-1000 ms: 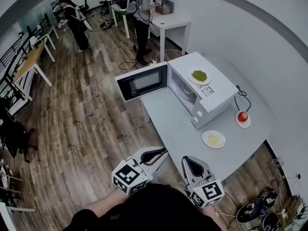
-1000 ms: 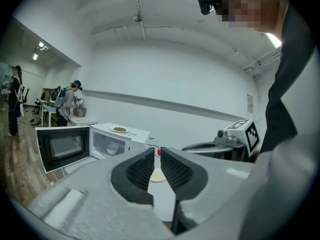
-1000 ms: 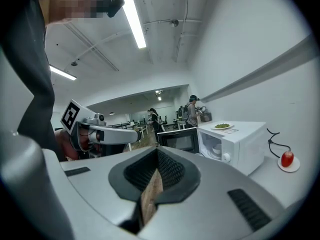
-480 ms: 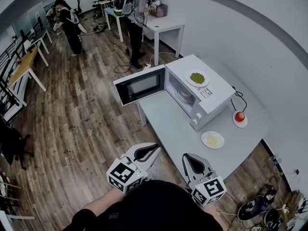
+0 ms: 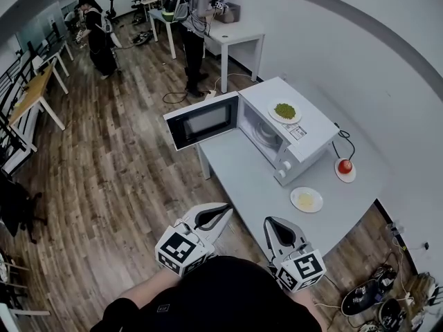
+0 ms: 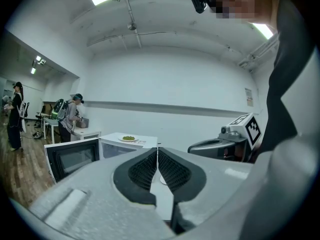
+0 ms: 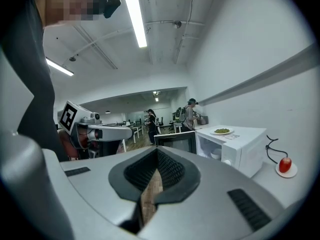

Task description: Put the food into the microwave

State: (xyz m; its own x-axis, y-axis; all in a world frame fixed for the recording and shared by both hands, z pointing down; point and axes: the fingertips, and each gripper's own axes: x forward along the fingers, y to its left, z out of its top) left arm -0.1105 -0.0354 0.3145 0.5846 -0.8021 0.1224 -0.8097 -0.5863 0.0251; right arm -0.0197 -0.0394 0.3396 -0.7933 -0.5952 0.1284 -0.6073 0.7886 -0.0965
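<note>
Grey table, microwave open: my left gripper, just closed, and right gripper hover empty, jaws pressed together; next, spread them for the yellow-food plate.

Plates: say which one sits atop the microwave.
The plate of green food; the yellow-food plate and the red-fruit plate lie on the table beside the microwave.

One person stands at a white desk (another person farther off) on wooden floor.
</note>
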